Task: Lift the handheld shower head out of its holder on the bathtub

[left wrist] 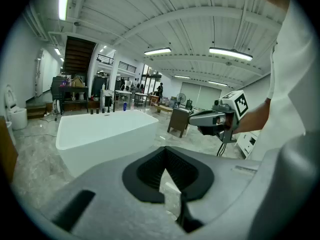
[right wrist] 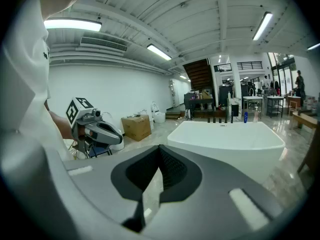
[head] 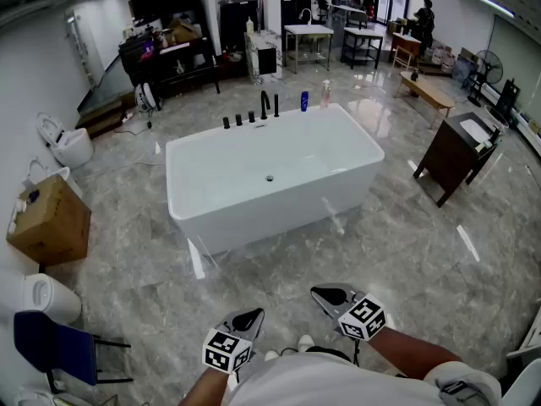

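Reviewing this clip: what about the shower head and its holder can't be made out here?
- Shower head and holder: lost among the small black fittings on the bathtub rim, in every view.
- Blue bottle label: too small, head view.

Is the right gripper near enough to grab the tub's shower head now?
Probably not: the right gripper hangs by the person's body, and the shower head stands on the far rim of the bathtub. Nothing blocks it but distance.

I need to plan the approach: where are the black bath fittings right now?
In the head view, the black fittings stand in a row along the far rim of the bathtub, just left of the blue bottle.
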`<state>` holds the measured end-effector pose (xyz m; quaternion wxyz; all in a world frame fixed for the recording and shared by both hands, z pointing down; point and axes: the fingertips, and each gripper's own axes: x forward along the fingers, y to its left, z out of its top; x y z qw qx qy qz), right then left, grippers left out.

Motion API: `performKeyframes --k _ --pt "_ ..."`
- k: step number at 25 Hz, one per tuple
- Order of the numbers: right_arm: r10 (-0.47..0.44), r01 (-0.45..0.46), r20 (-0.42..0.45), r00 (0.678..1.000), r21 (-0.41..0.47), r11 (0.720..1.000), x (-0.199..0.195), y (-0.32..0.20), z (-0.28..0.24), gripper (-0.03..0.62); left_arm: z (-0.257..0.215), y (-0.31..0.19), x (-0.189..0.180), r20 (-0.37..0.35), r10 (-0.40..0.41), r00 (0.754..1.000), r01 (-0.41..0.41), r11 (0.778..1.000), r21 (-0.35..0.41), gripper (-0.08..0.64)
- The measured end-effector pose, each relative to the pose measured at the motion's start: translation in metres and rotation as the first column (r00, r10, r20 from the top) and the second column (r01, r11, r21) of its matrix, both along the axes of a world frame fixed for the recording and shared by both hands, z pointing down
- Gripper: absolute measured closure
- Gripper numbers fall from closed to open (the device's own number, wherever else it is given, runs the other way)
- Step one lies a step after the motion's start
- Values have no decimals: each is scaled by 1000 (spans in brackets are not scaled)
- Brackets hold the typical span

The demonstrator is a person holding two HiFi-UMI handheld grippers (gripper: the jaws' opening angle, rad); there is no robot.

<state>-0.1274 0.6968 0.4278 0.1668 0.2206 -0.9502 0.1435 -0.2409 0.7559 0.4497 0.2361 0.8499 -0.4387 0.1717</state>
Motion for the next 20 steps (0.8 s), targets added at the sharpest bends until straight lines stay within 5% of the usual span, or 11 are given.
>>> performKeyframes --k 6,14,20 --pt "62 -63 38 997 23 998 40 -73 -17 581 -6 -74 14 21 -4 1000 4 1000 29 553" --pt "45 -46 28 999 2 999 90 -94 12 580 -6 -125 62 50 -7 999 4 997 73 552" --pt "73 -72 60 996 -19 997 102 -111 25 561 -4 -165 68 44 -6 999 4 998 65 417"
